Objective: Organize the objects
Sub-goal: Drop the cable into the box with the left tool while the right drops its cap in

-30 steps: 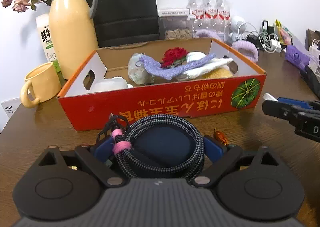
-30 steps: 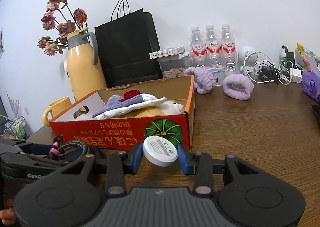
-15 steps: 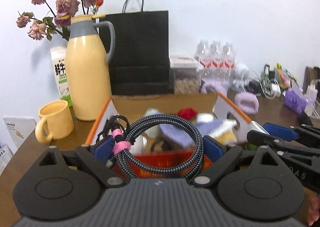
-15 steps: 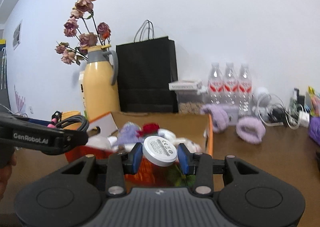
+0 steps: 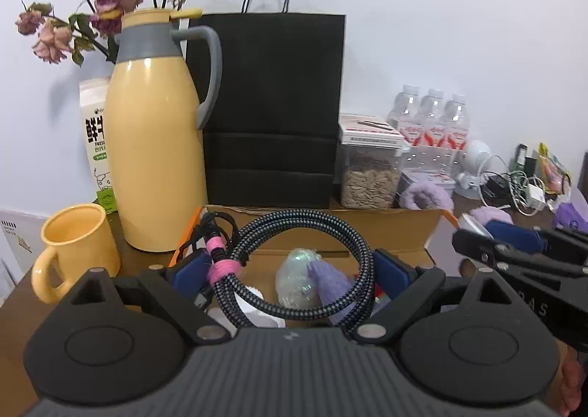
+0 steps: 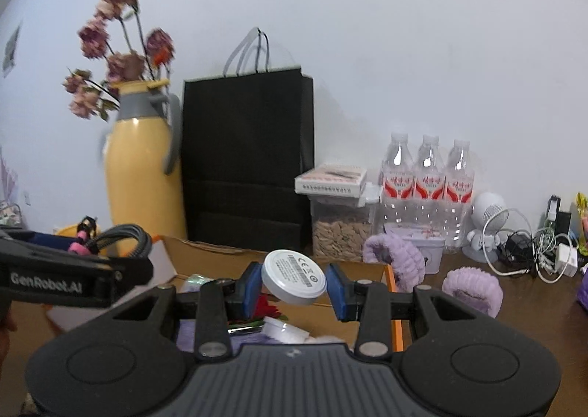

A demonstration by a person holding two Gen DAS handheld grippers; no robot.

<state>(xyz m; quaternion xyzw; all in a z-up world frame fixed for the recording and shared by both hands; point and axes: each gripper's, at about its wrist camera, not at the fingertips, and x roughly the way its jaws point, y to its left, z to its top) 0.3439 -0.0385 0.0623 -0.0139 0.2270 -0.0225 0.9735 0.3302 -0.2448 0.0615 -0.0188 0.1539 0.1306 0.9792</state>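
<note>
— Left claw (image 5: 290, 270) is clamped on the coiled cable (image 5: 294, 266); right claw (image 6: 294, 286) pinches the white puck (image 6: 294, 277). Why?
— Both hover over the box (image 6: 397, 306), probably to drop them in.

- We read "GenRobot.AI" in pale letters along the side of the left claw (image 6: 73, 270), as seen from the right wrist view.
- On the white round puck (image 6: 294, 277) we make out a "CE" mark beside a barcode; the finer print is too small for us.
- The milk carton (image 5: 94, 130) carries large dark Chinese characters and, under them, "FRES", cut off by the jug.
- On the right claw (image 5: 514, 251) we catch only the pale letters "A S".
</note>
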